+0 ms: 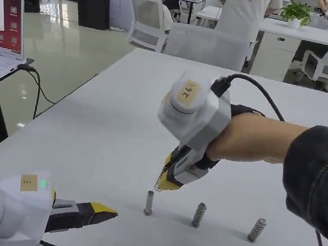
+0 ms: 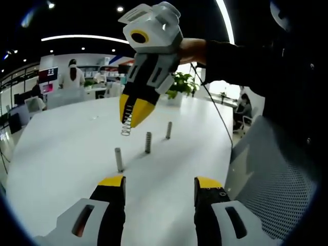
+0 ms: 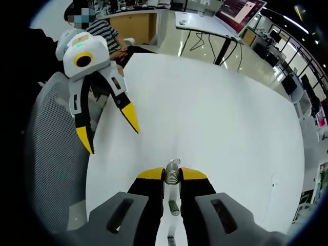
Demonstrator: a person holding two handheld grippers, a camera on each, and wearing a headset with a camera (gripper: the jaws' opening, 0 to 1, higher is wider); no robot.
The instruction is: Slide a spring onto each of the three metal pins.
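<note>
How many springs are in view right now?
3. One spring is clamped in the right gripper, above the bare pin. The second spring and third spring stand upright to that pin's right in the head view.

Open-plan office around a white surface (image 1: 93,127)
A laptop (image 1: 4,15) (its screen pink-toned) sits on a dark stand at the left. A black cable (image 1: 37,95) droops from it above the glossy floor (image 1: 72,43). Beyond the far edge are white office chairs (image 1: 148,24), a person in white (image 1: 243,11) and a potted plant (image 1: 296,12) on a desk (image 1: 302,32). A grey mesh chair back (image 3: 51,154) stands beside the surface.
</note>
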